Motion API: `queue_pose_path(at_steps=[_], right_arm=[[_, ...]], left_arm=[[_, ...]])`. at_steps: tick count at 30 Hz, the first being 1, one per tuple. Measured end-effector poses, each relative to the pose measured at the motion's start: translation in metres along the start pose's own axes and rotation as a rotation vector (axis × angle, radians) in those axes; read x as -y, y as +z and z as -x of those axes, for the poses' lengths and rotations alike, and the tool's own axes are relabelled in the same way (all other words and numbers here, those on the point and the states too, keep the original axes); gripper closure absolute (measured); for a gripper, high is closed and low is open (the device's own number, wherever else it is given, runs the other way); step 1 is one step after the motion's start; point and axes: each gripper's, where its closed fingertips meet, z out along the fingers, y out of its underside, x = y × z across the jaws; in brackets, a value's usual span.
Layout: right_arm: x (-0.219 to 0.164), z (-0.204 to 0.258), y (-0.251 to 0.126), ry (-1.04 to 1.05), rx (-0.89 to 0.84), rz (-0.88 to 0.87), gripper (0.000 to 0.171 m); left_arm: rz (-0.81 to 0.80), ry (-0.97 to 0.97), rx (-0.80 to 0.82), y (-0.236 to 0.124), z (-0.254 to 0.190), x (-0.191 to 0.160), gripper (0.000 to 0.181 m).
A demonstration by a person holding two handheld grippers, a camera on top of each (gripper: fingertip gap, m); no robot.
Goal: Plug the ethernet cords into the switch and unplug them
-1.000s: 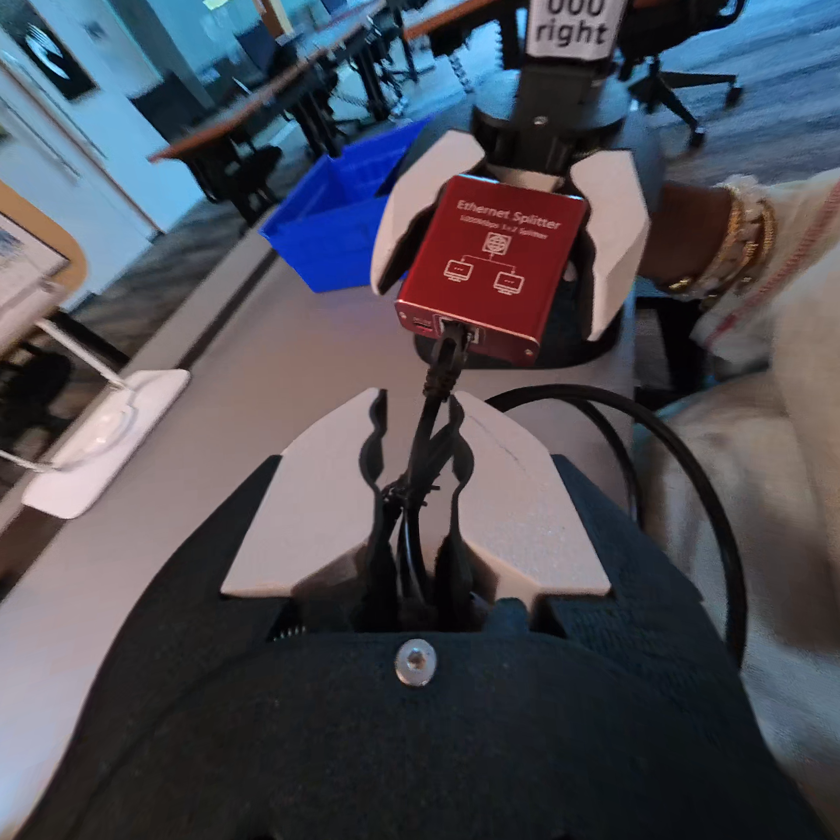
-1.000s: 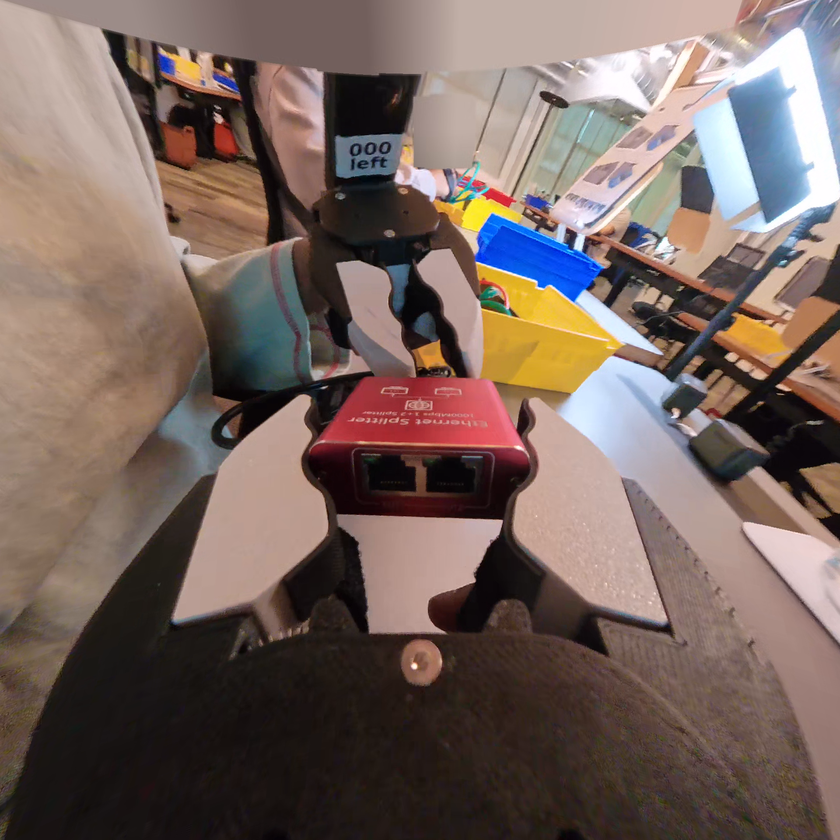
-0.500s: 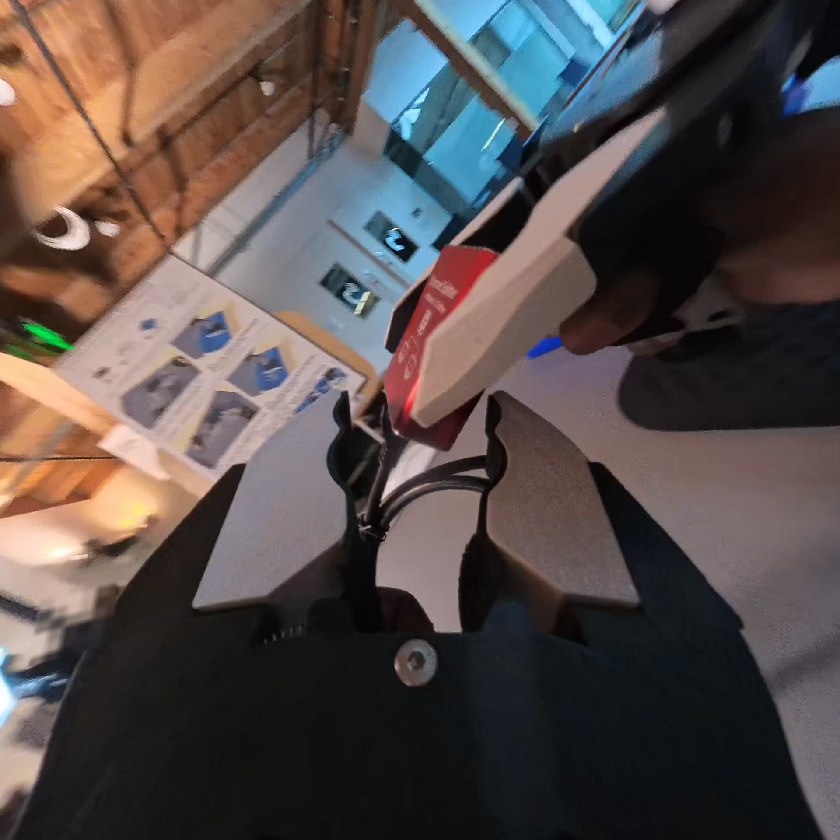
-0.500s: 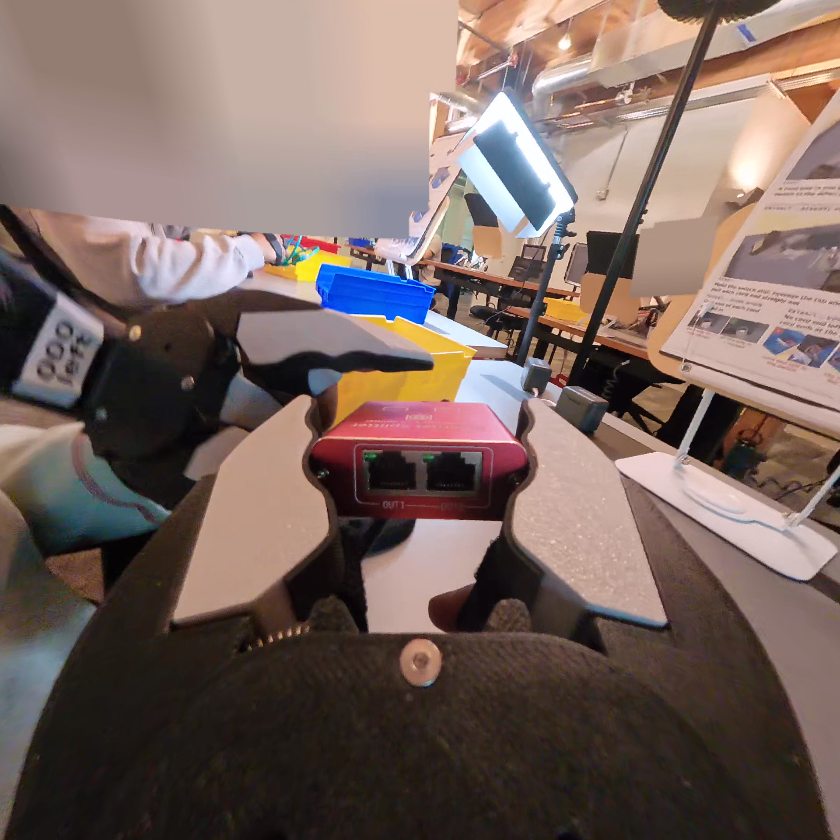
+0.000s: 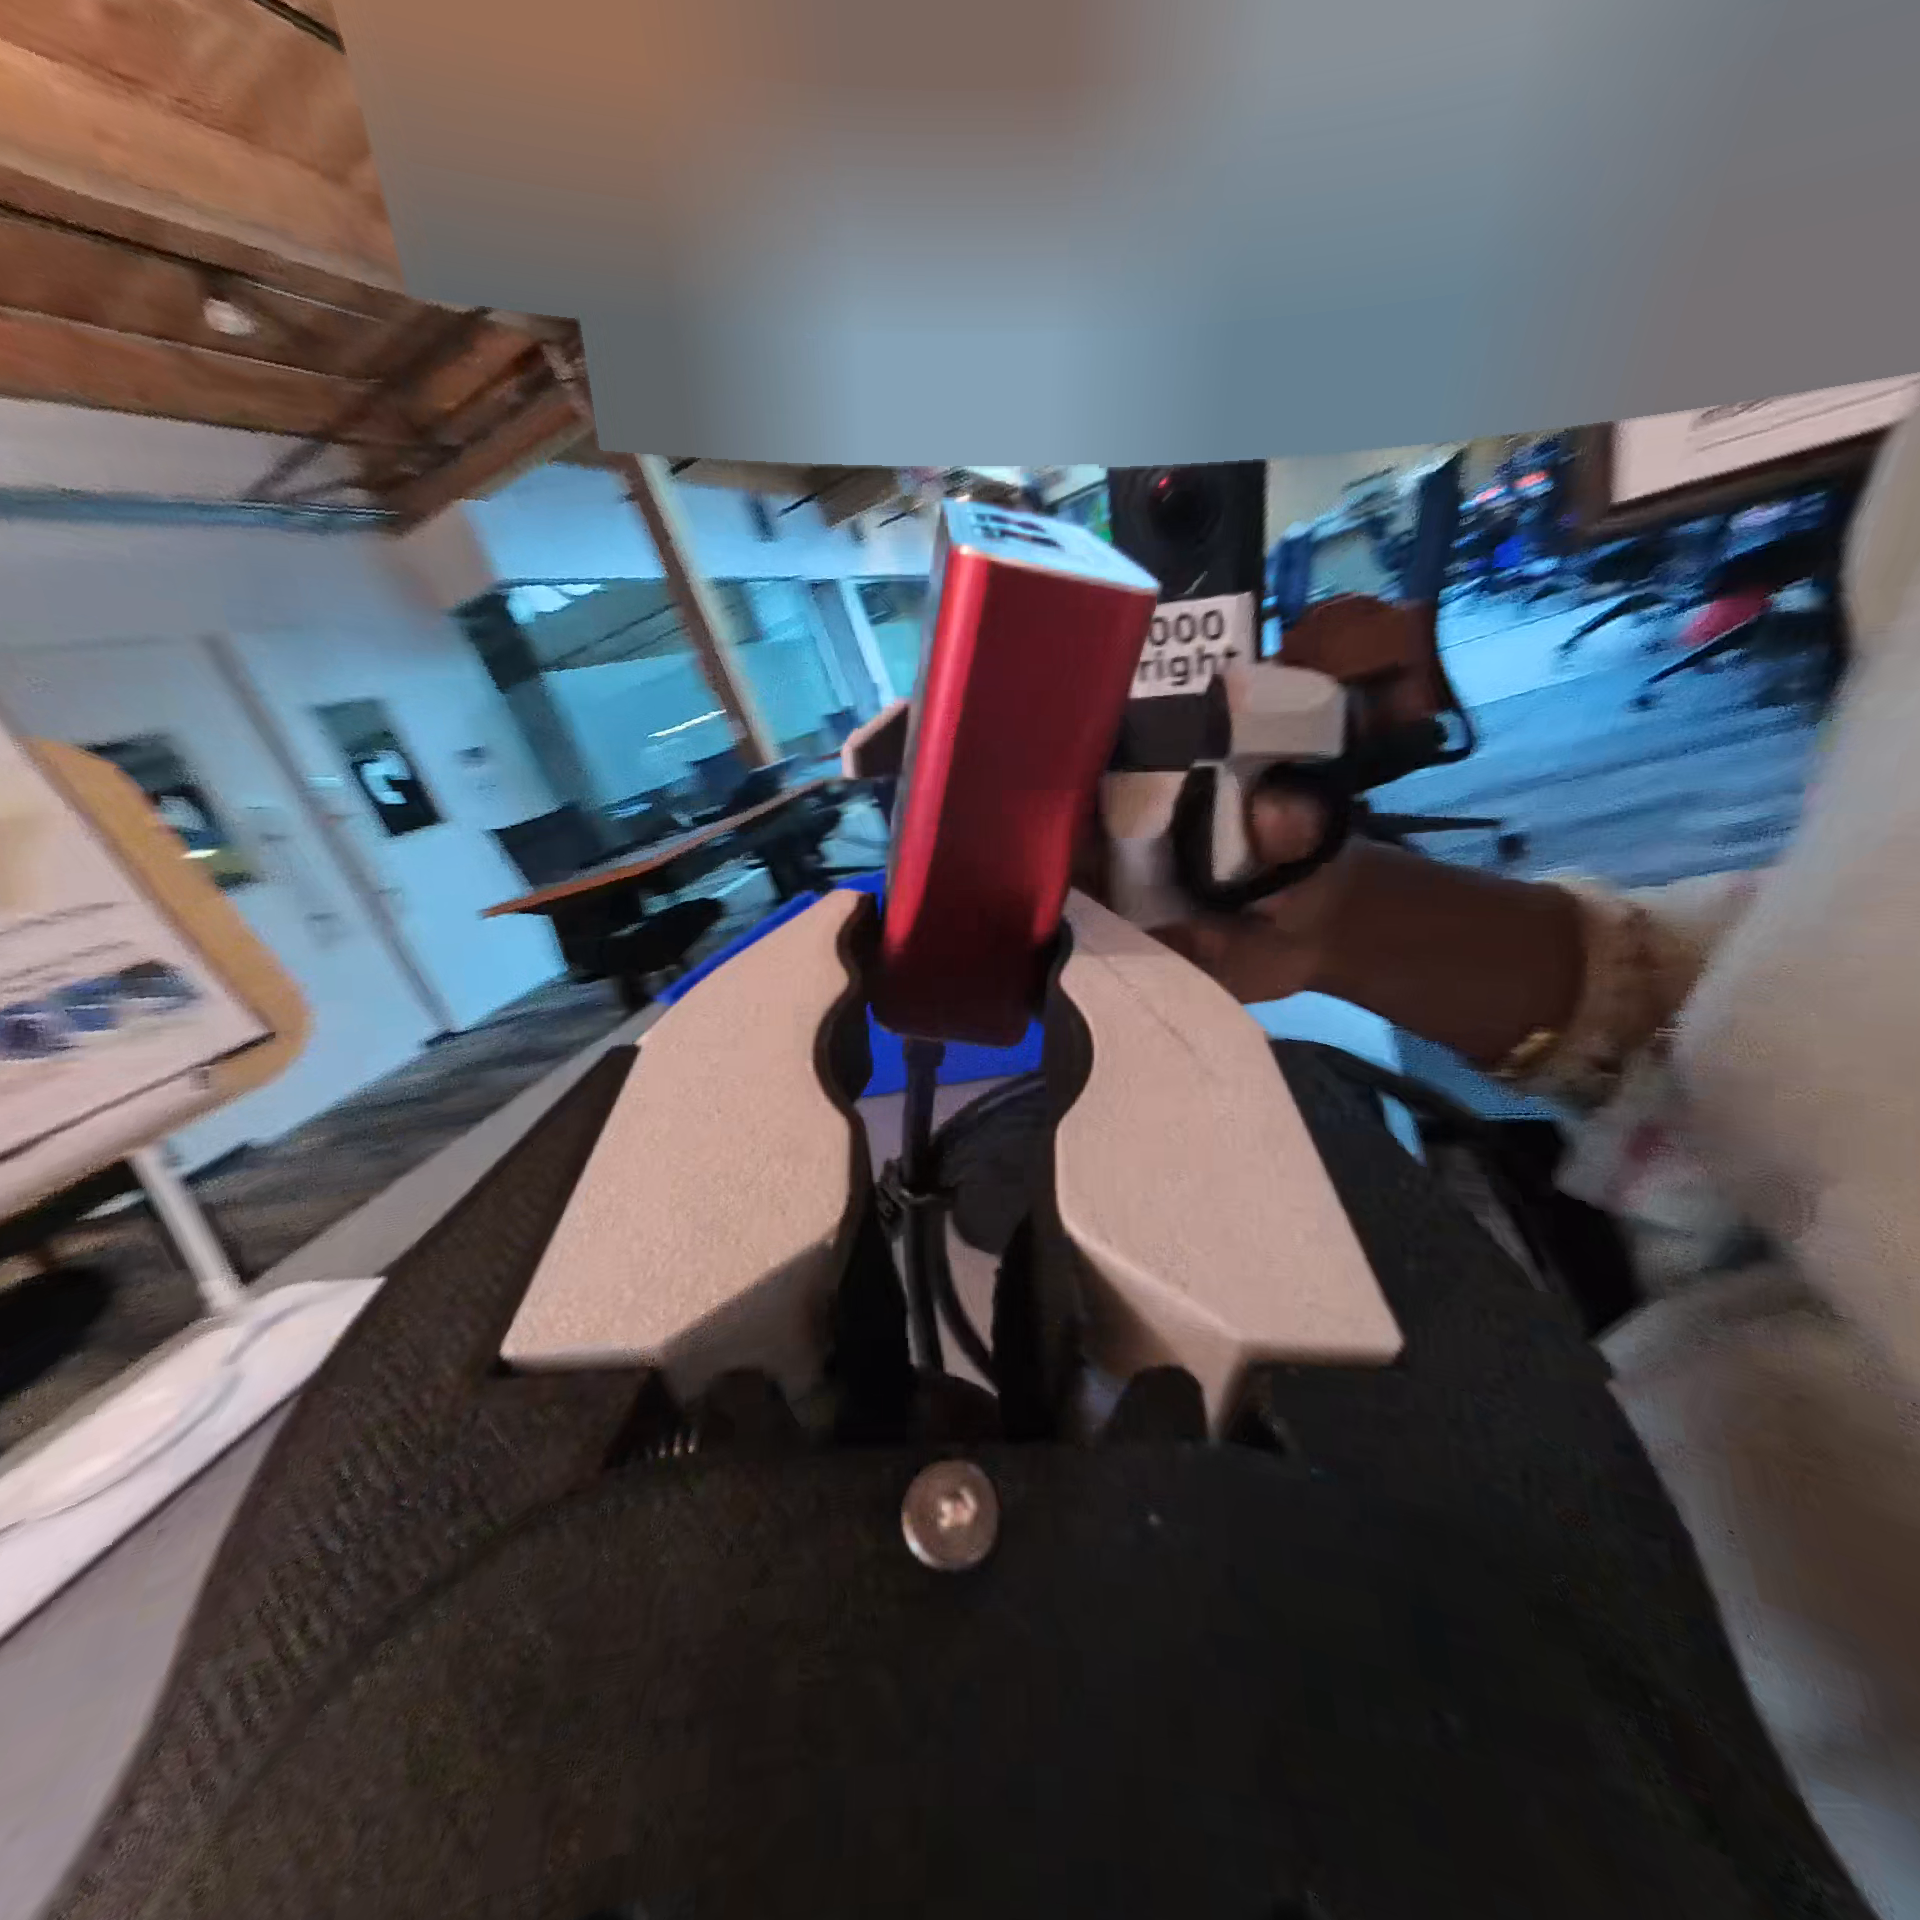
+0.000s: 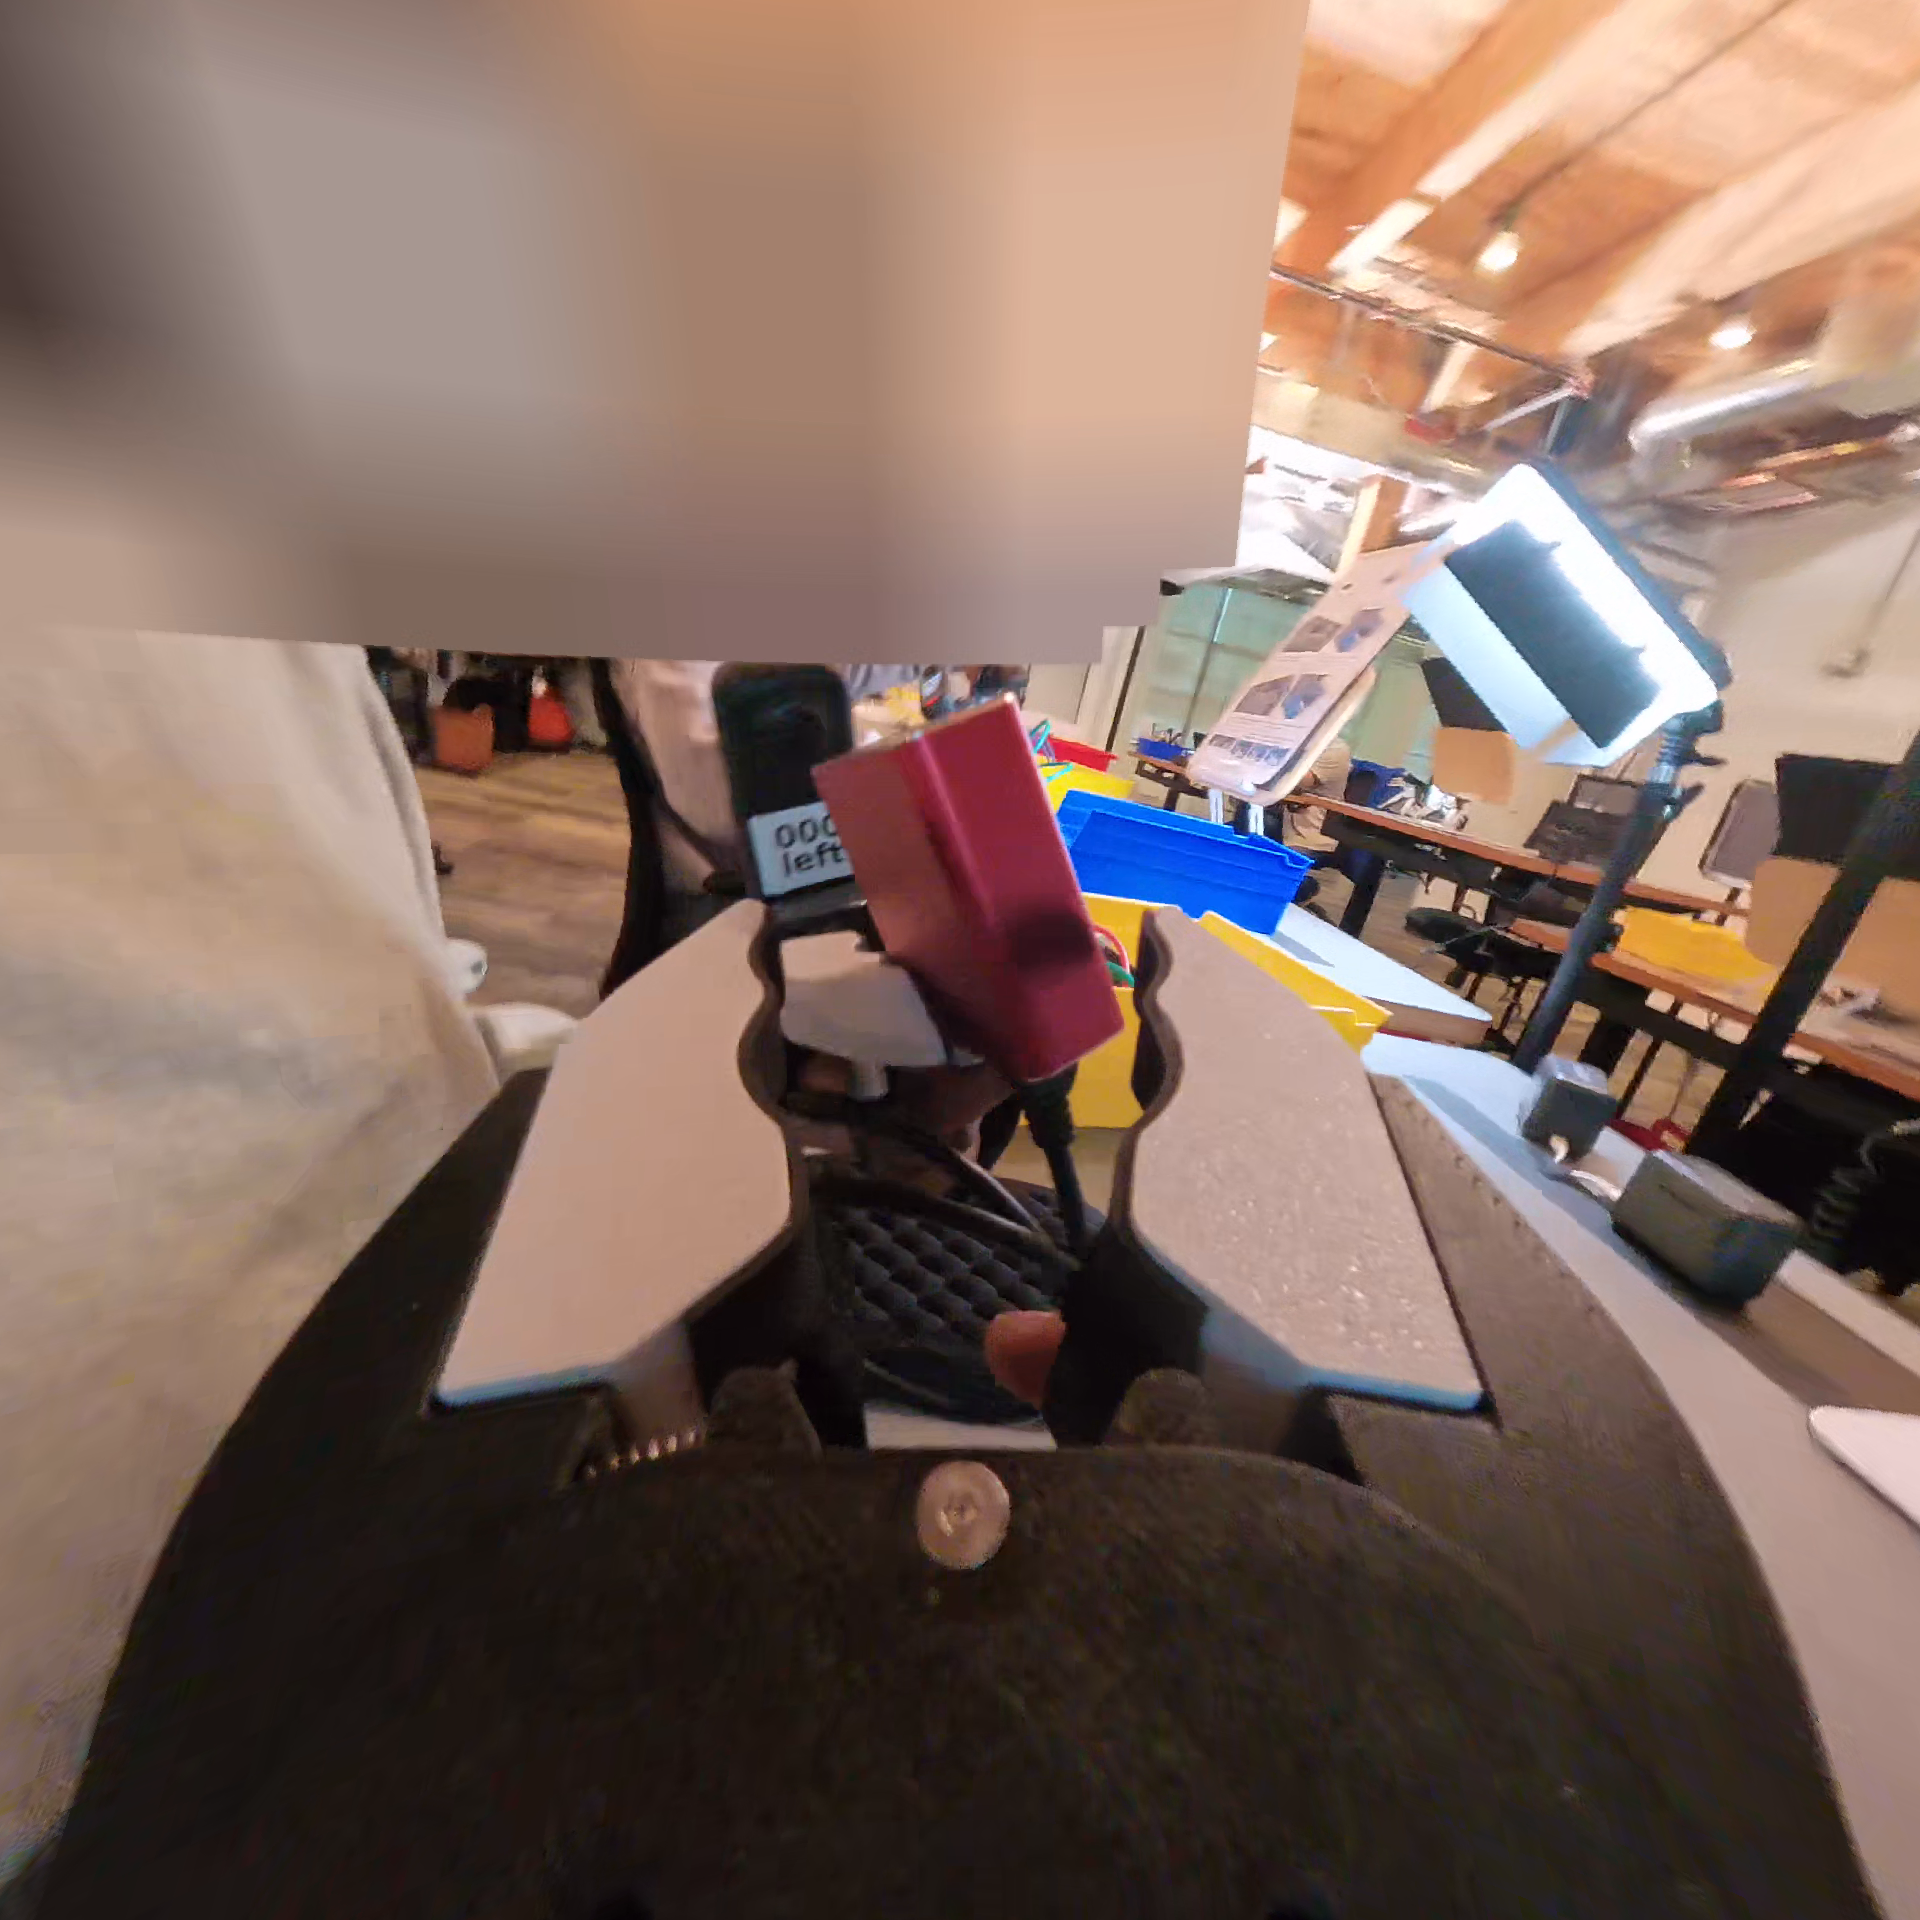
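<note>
The red metal switch (image 5: pixel 997 790) is a slim box with rounded edges, standing nearly upright in the air above the counter (image 5: pixel 62 1714). Its lower end is pinched between the tips of the left gripper (image 5: pixel 956 956), which is closed on it. A black ethernet cord (image 5: pixel 920 1132) hangs from its underside and runs back between the fingers. The left wrist view alone shows the port end on top, and behind the box the right gripper and the hand (image 5: pixel 1382 935) holding it (a bracelet on the wrist). The right wrist view shows the switch (image 6: pixel 966 914) tilted, one pale finger (image 6: pixel 862 1008) of the left gripper against its side, and the cord (image 6: pixel 1060 1143) leaving its lower end. The right gripper (image 6: pixel 951 935) stands open, with clear space either side of the box. Only here do the blue bin (image 6: pixel 1174 842) and yellow bin (image 6: pixel 1288 987) show, toward the counter's far edge.
</note>
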Motion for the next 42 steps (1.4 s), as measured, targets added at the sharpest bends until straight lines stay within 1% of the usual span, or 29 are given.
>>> queue_pose_path(at_steps=[4,5,6,8,9,10,12,14,15,17,18,19,20,23,25,28,32,37,39,42], right_arm=[[-0.002,0.009,0.010,-0.153,0.054,0.070,0.113],[-0.002,0.013,0.011,-0.178,0.085,0.082,0.118],[-0.003,0.018,0.012,-0.210,0.119,0.095,0.139],[-0.003,0.019,0.011,-0.297,0.121,0.132,0.141],[-0.003,0.016,0.010,-0.349,0.092,0.160,0.142],[-0.003,0.010,0.009,-0.415,0.043,0.199,0.142],[0.003,-0.014,0.001,-0.616,-0.135,0.311,0.144],[0.014,-0.047,-0.016,-0.941,-0.388,0.480,0.144],[0.018,-0.060,-0.025,-1.112,-0.485,0.575,0.144],[0.010,-0.077,-0.037,-1.356,-0.567,0.759,0.144],[-0.003,-0.084,-0.041,-1.417,-0.570,0.835,0.144],[-0.020,-0.090,-0.046,-1.434,-0.555,0.901,0.144],[-0.043,-0.094,-0.051,-1.403,-0.523,0.959,0.144],[-0.114,-0.098,-0.070,-1.212,-0.444,1.125,0.144],[-0.147,-0.097,-0.082,-1.110,-0.422,1.255,0.144],[-0.182,-0.080,-0.090,-0.888,-0.300,1.357,0.144],[-0.191,-0.069,-0.096,-0.721,-0.221,1.435,0.143],[-0.189,-0.054,-0.099,-0.572,-0.147,1.422,0.139],[-0.188,-0.046,-0.100,-0.510,-0.115,1.412,0.133],[-0.188,-0.037,-0.100,-0.414,-0.079,1.395,0.128]], left_arm=[[0.039,-0.025,-0.119,-0.001,-0.015,-0.006,0.151],[0.042,-0.027,-0.142,-0.001,-0.019,-0.006,0.148],[0.044,-0.036,-0.164,-0.001,-0.022,-0.006,0.151],[0.045,-0.054,-0.169,-0.001,-0.022,-0.005,0.150],[0.057,-0.051,-0.136,0.000,-0.017,-0.006,0.149],[0.073,-0.035,-0.078,0.000,-0.008,-0.008,0.148],[0.061,-0.007,0.033,-0.008,0.012,-0.003,0.134],[0.042,-0.007,0.171,-0.023,0.039,0.004,0.129],[0.025,-0.001,0.235,-0.031,0.052,0.009,0.129],[-0.023,0.018,0.325,-0.048,0.069,0.018,0.130],[-0.044,0.022,0.354,-0.054,0.074,0.022,0.130],[-0.059,0.024,0.374,-0.059,0.077,0.025,0.131],[-0.066,0.028,0.388,-0.063,0.080,0.027,0.132],[-0.034,0.056,0.418,-0.068,0.085,0.025,0.135],[-0.003,0.080,0.432,-0.070,0.087,0.023,0.135],[0.012,0.105,0.436,-0.073,0.088,0.024,0.135],[0.042,0.135,0.457,-0.081,0.092,0.026,0.135],[0.147,0.148,0.482,-0.099,0.100,0.020,0.135],[0.189,0.134,0.503,-0.111,0.106,0.020,0.134],[0.207,0.120,0.540,-0.133,0.113,0.027,0.134]])
